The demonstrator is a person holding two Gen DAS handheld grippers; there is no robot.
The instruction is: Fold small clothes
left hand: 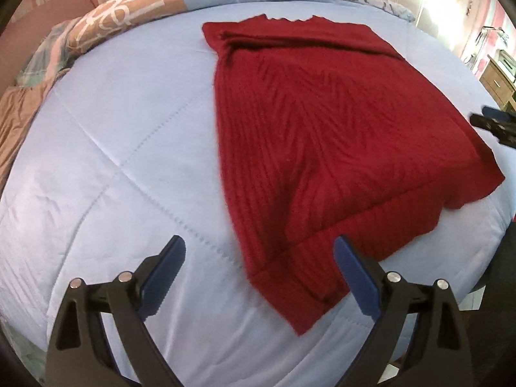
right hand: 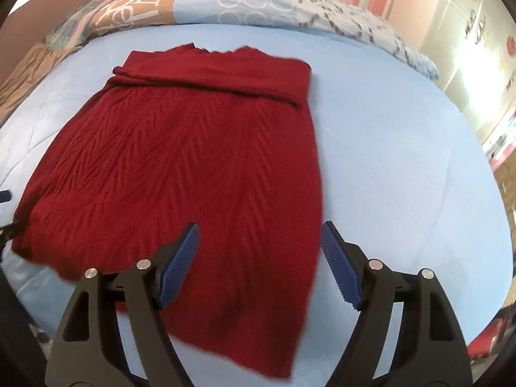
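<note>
Nearest my left camera, at six o'clock, my left gripper (left hand: 259, 259) stands with its jaws wide apart and nothing held; the near corner of the red knit sweater (left hand: 322, 135) lies between and below the blue pads without touching them. In the right camera, my right gripper (right hand: 258, 248) is likewise spread open over the sweater's near edge, gripping nothing.

The sweater (right hand: 180, 148) lies flat on the light blue quilted bed (left hand: 113, 148), toward one o'clock in the left view and eleven o'clock in the right. It looks partly folded: the sides seem tucked in to form a long rectangle, and a rolled band of fabric crosses its far end. I judge a lengthwise fold, near hem to far end, remains. A patterned pillow (right hand: 135, 9) sits at eleven o'clock, beyond the sweater.
</note>
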